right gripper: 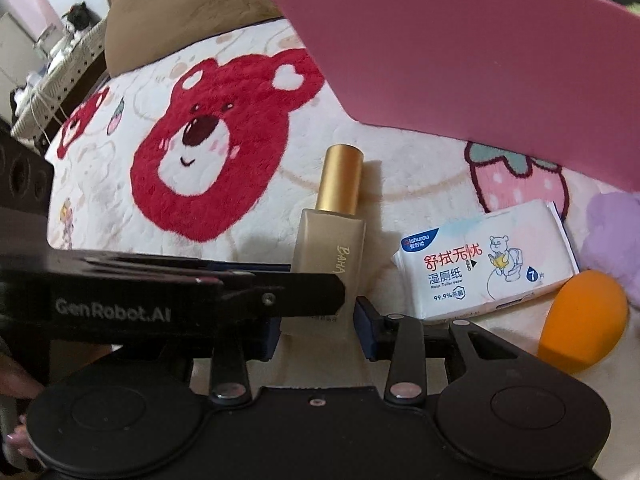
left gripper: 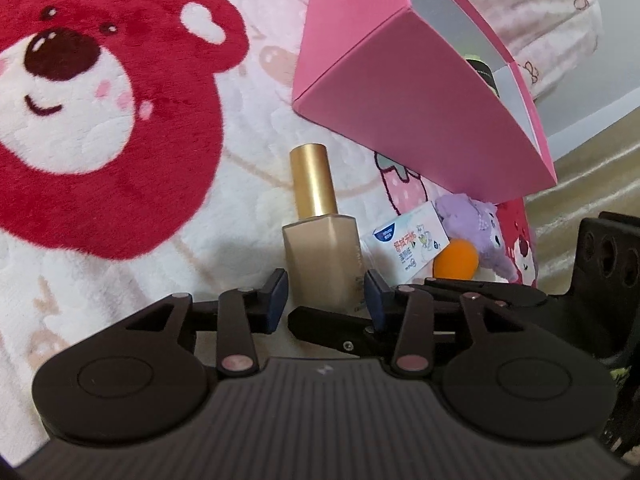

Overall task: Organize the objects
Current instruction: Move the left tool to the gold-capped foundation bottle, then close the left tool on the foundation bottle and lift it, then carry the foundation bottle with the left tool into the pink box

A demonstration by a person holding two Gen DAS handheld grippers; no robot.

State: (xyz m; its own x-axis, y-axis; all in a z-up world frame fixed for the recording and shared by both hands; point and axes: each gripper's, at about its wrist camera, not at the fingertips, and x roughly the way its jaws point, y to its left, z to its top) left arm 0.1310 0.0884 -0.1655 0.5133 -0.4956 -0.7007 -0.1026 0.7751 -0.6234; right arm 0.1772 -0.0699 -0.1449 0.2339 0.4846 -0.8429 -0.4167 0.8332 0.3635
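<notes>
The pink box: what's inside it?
The pink box has a grey lining, and a dark object with something green peeks above its rim. The box walls hide the rest of the contents.

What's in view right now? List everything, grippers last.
bottle: one, beige with gold cap, on the blanket, between the grippers' fingers
pink box: one, pink outside and grey inside, open, tilted, beyond the bottle
wipes pack: one, white with blue and red print, right of the bottle
sponge: one, orange, beside the wipes pack
plush toy: one, purple, under the box's near corner
blanket: one, cream with red bears and a pink strawberry, under everything
cushion: one, tan, past the blanket
left gripper: black, blue pads against the bottle's sides
right gripper: black, at the bottle's base; contact unclear
</notes>
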